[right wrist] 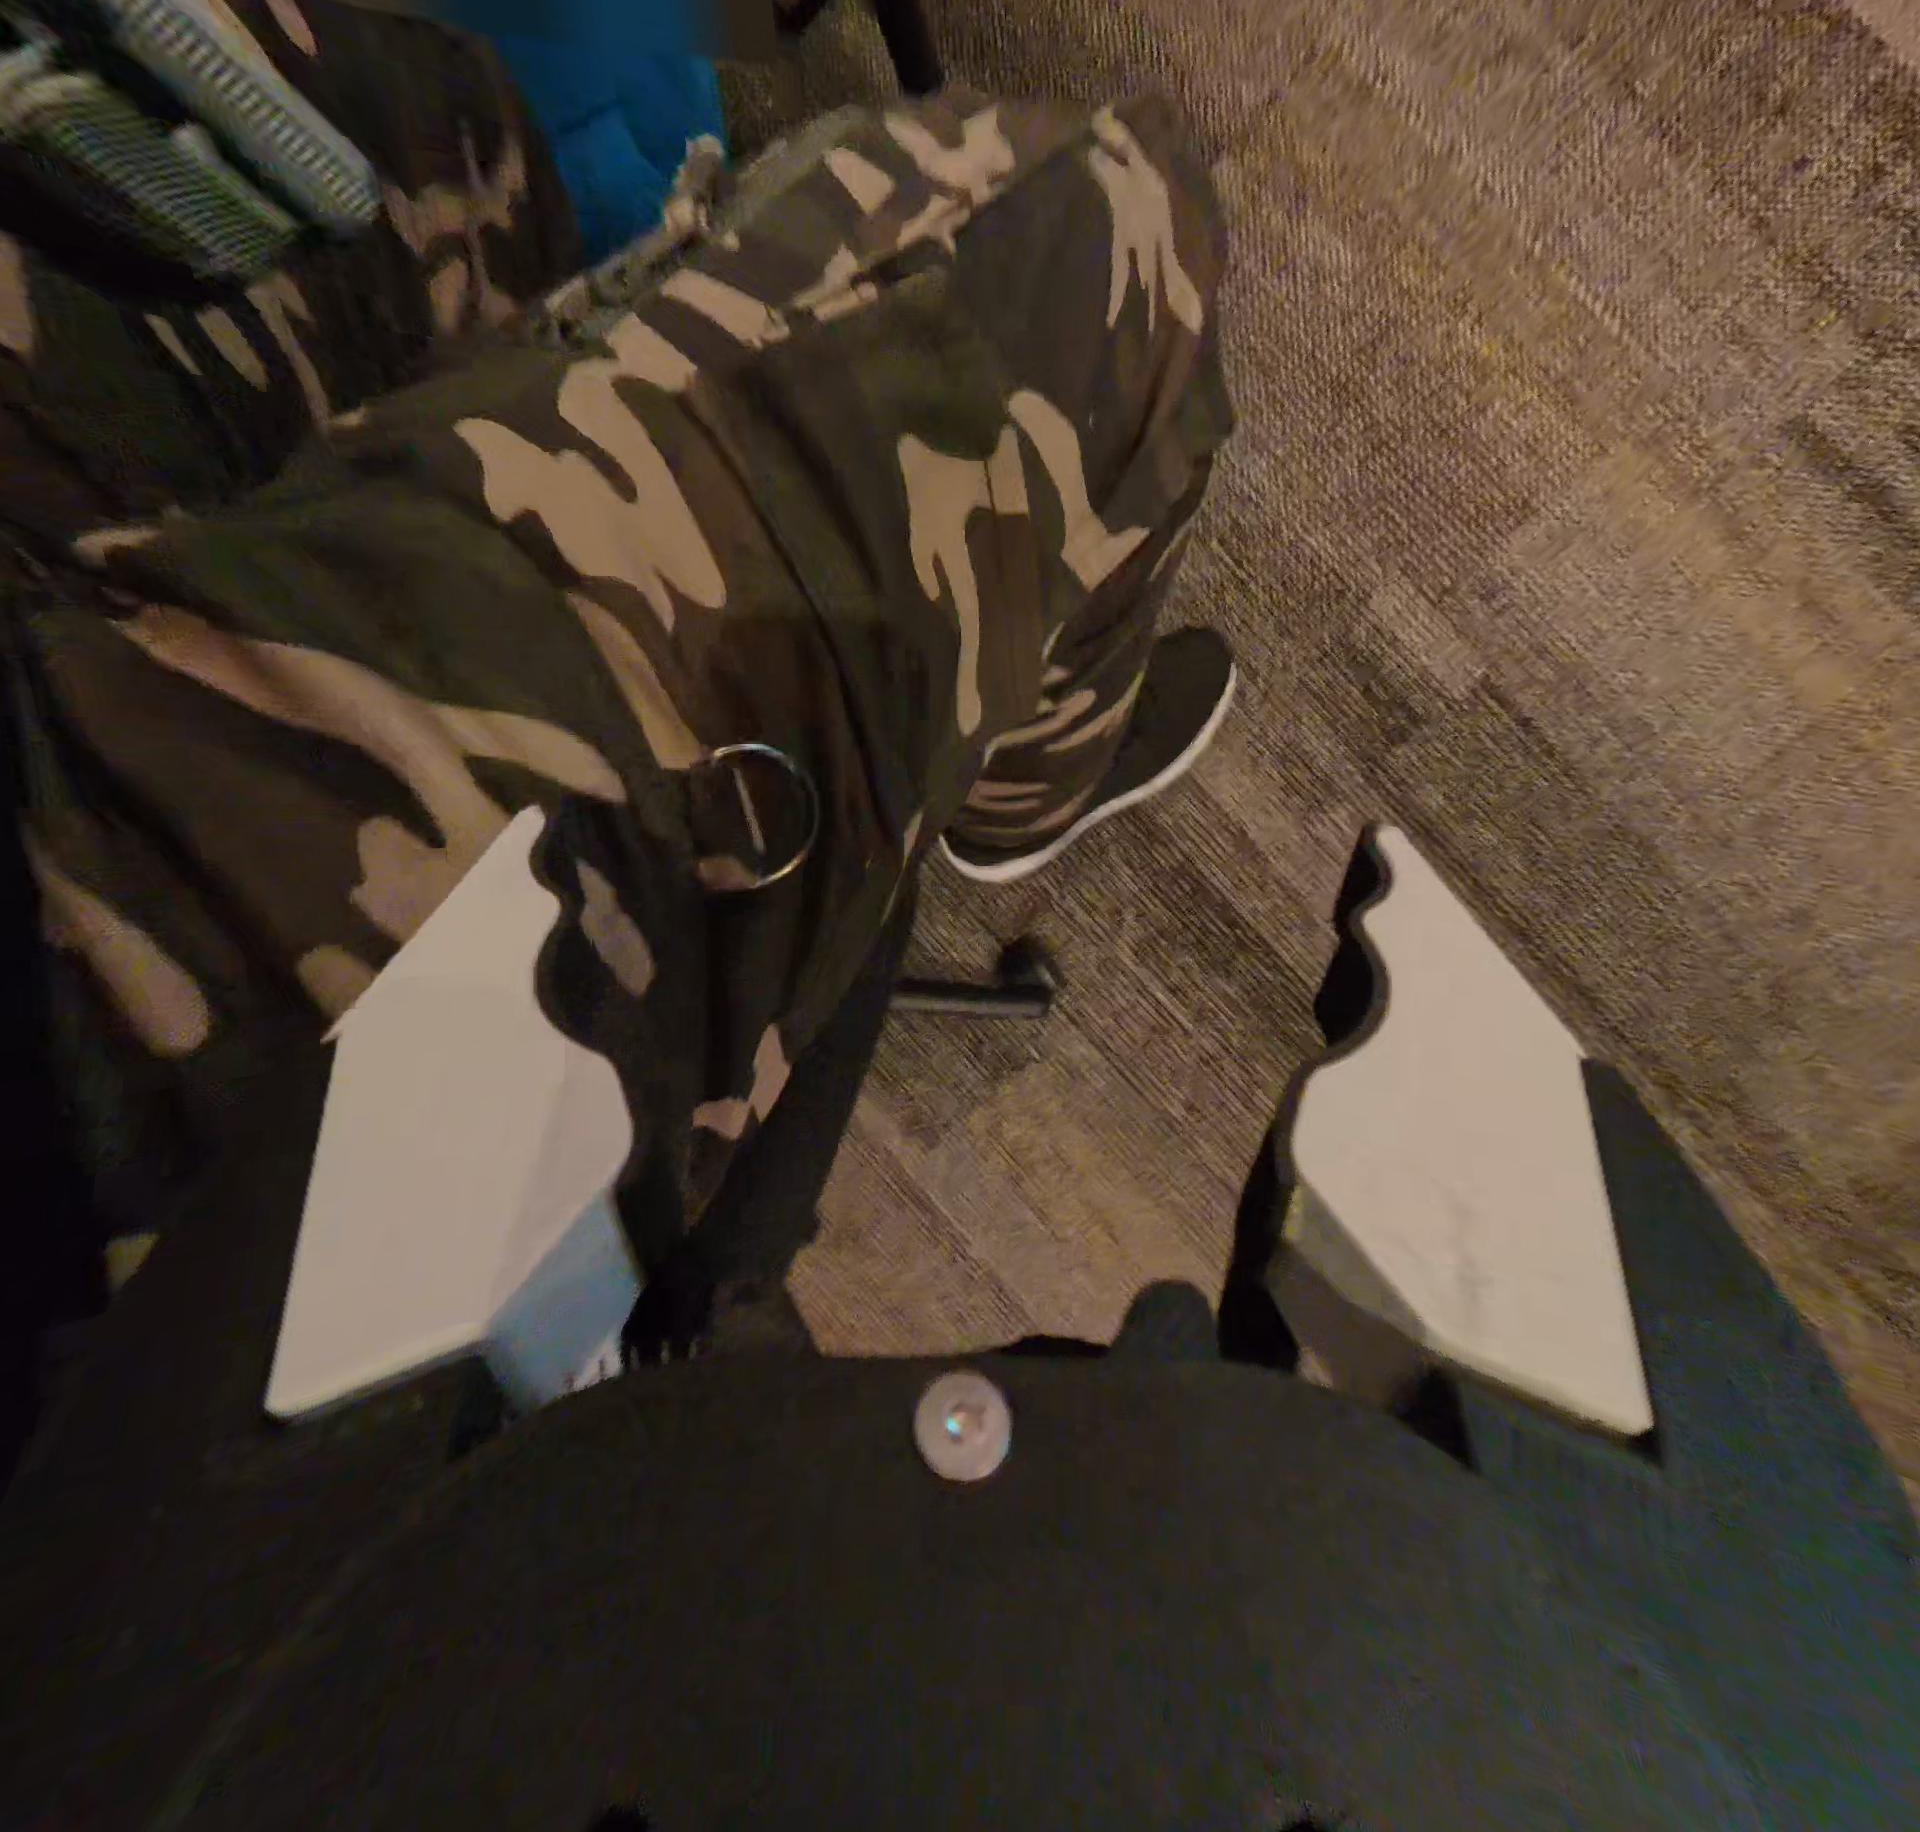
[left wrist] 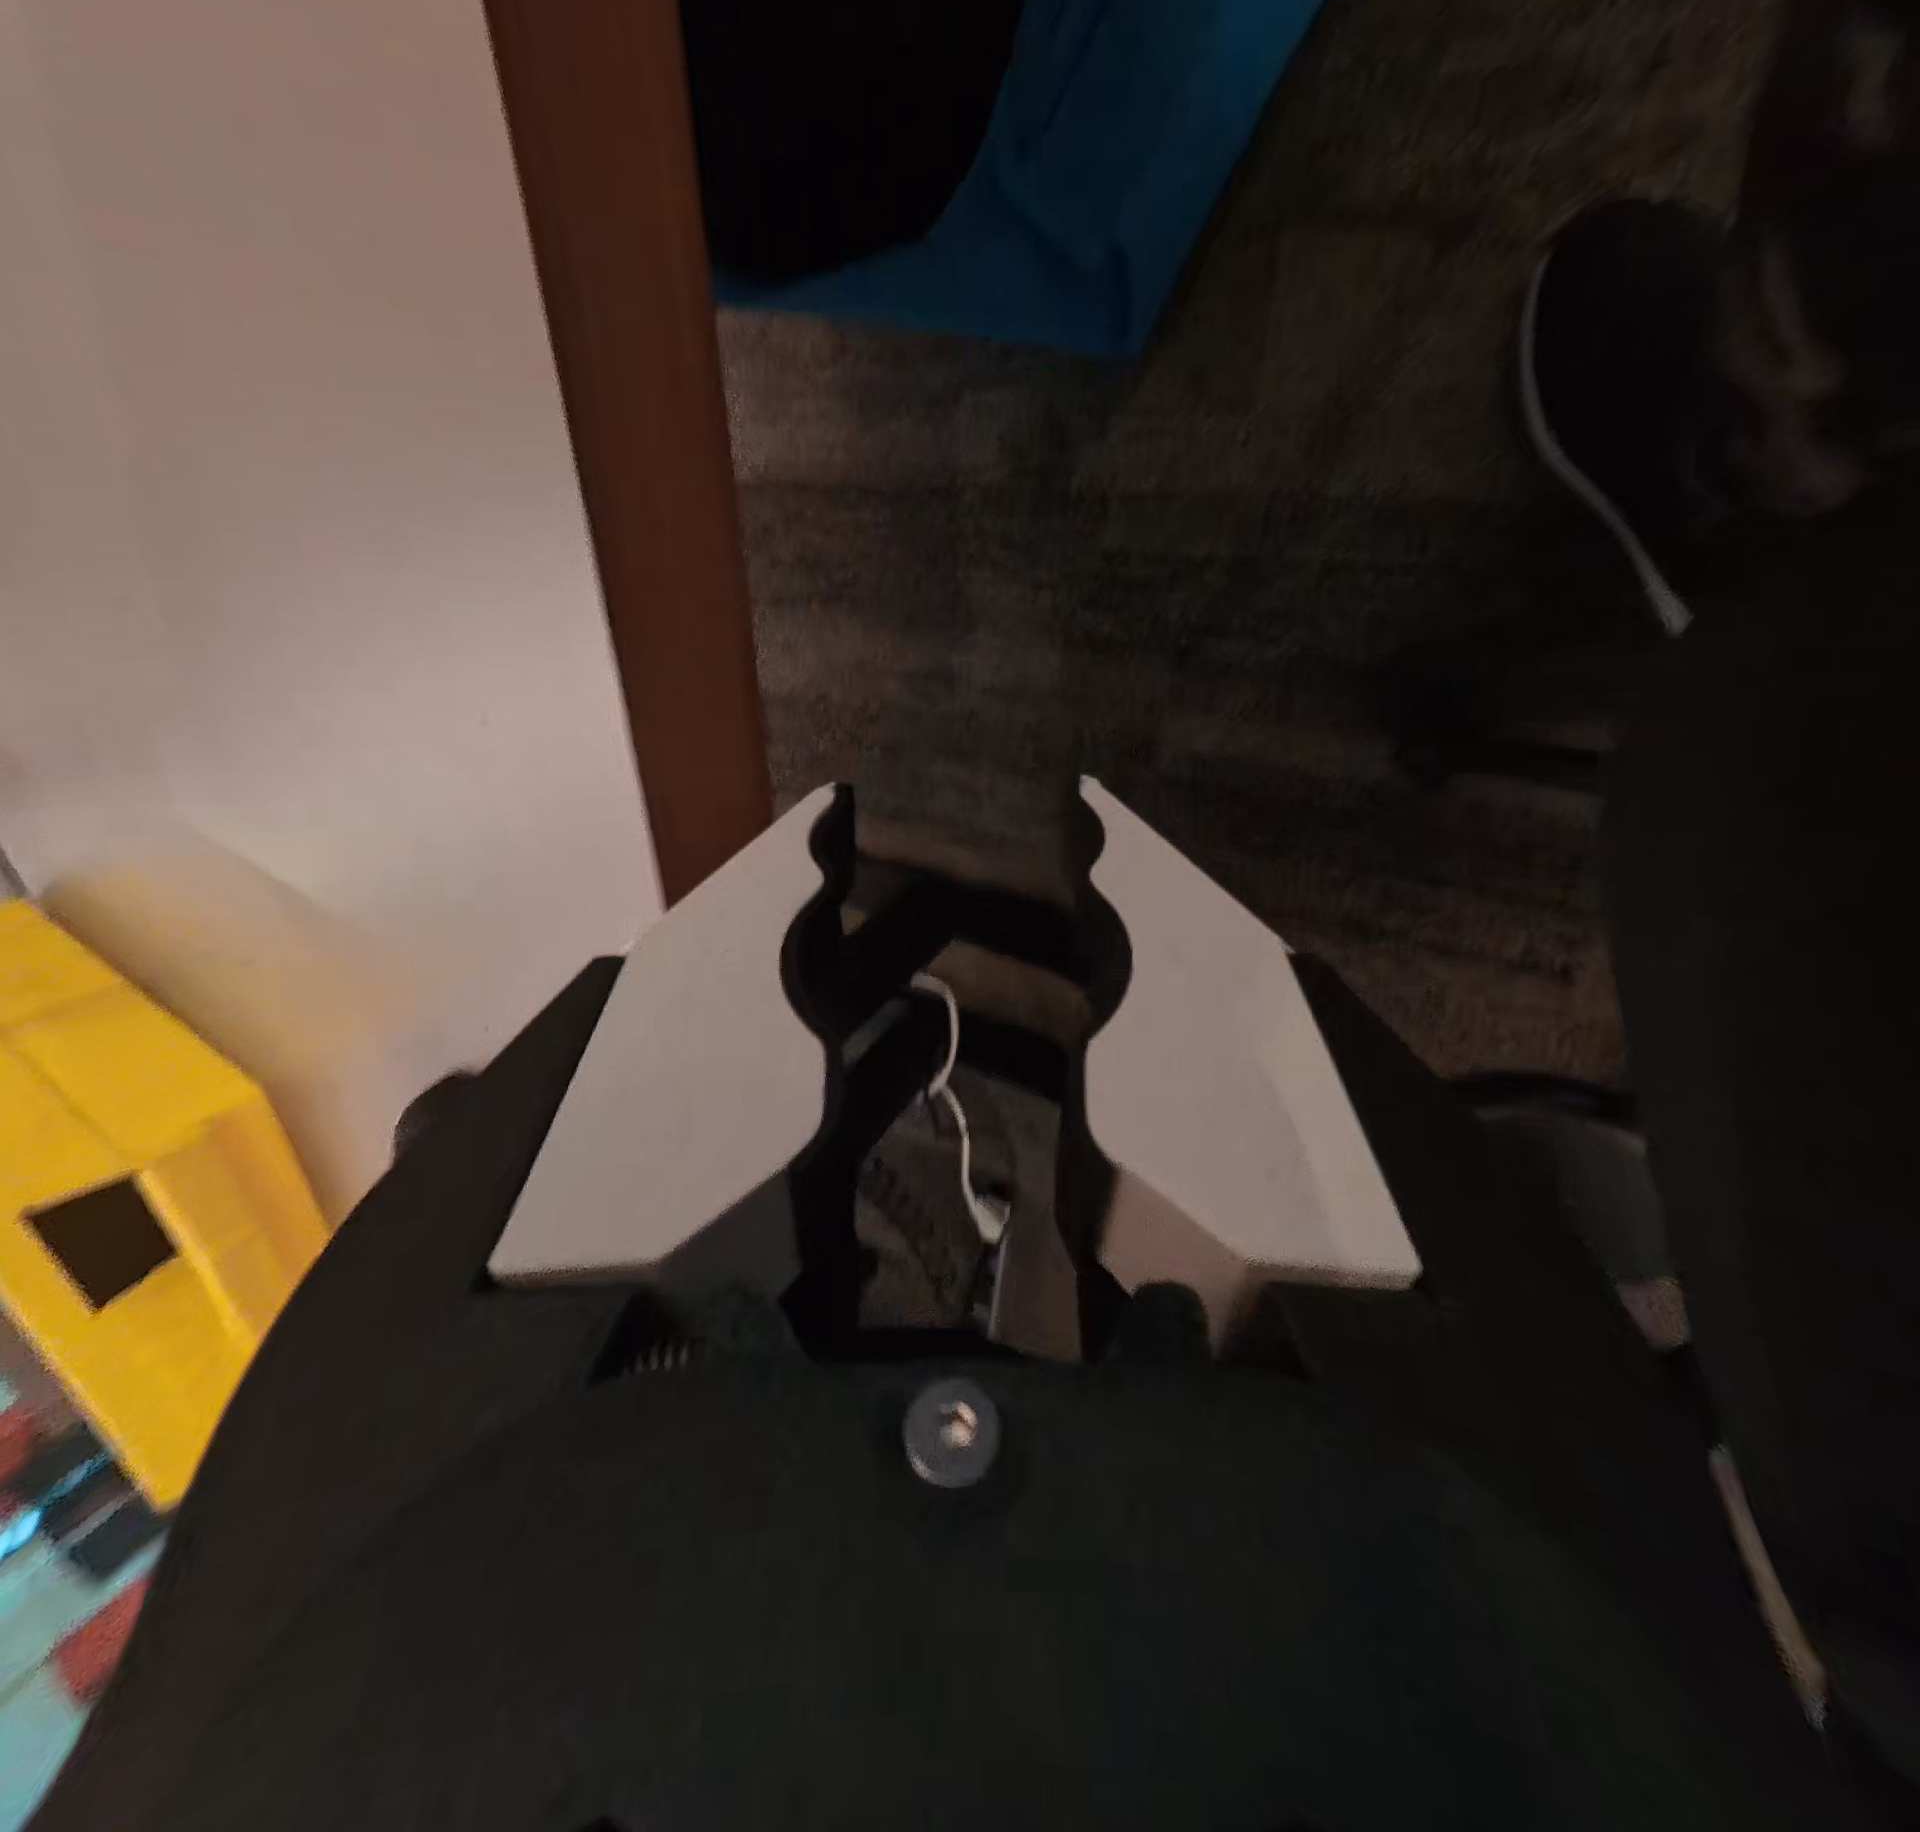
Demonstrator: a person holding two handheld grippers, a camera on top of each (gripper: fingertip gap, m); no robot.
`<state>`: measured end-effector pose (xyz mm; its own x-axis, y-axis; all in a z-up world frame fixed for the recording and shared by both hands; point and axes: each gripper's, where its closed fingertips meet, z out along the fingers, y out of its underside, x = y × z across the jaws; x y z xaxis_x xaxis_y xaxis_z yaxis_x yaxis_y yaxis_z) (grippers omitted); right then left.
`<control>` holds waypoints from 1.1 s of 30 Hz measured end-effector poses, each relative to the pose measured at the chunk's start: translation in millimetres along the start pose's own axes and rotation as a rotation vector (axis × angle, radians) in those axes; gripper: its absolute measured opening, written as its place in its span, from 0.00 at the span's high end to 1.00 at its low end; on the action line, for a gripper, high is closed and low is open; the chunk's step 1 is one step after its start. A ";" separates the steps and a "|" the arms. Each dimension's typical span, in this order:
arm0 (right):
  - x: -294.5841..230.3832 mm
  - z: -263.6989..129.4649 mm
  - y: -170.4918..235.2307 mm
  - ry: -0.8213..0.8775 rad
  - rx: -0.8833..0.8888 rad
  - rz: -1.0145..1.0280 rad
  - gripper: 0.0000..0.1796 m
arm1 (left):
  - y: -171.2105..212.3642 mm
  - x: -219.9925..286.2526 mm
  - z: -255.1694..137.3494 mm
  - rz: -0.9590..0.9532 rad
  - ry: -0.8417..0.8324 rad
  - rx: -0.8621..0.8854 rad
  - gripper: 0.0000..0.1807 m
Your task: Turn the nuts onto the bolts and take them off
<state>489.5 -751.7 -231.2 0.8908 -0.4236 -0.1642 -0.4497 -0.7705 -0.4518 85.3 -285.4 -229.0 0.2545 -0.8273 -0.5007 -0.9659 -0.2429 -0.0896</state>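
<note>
No nut or bolt shows in either view. My left gripper [left wrist: 961,806] is partly open and holds nothing; it points down past the table's brown edge [left wrist: 623,432] toward the carpet. Black parts and a thin white wire [left wrist: 951,1086] show through the gap between its fingers, blurred. A yellow block with a square hole [left wrist: 114,1138] lies on the white table top [left wrist: 260,432] at the lower left. My right gripper [right wrist: 956,837] is wide open and empty, pointing down at the carpet [right wrist: 1507,432] beside a person's leg.
A person's leg in camouflage trousers [right wrist: 727,452] and a dark shoe [right wrist: 1153,733] fill the right wrist view's left and middle. A metal ring [right wrist: 758,816] hangs from the trousers. A small black bar [right wrist: 977,993] lies on the carpet. Blue cloth [left wrist: 1091,120] and a white cable [left wrist: 1558,452] show in the left wrist view. My hands' fingertips stand some 60 cm from each other.
</note>
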 end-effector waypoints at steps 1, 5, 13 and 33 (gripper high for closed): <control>-2.0 -5.5 -7.8 -0.016 0.033 0.022 0.26 | 7.2 -3.0 -3.2 -0.018 0.001 -0.035 0.78; 3.2 -17.4 -26.6 -0.030 0.146 0.124 0.28 | 45.0 19.8 -10.4 0.078 0.061 -0.222 0.73; 47.4 -23.3 15.9 -0.098 0.107 0.670 0.26 | 0.9 9.2 -102.0 -0.028 0.130 -0.462 0.70; 282.6 -80.2 -411.5 -0.276 0.227 -0.058 0.57 | -184.8 212.6 -235.1 -0.205 0.730 -0.746 0.70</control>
<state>921.2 -592.5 -21.4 0.9124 -0.2141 -0.3488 -0.3995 -0.6508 -0.6457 329.1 -535.5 -116.5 0.6148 -0.7789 0.1238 -0.6907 -0.4561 0.5611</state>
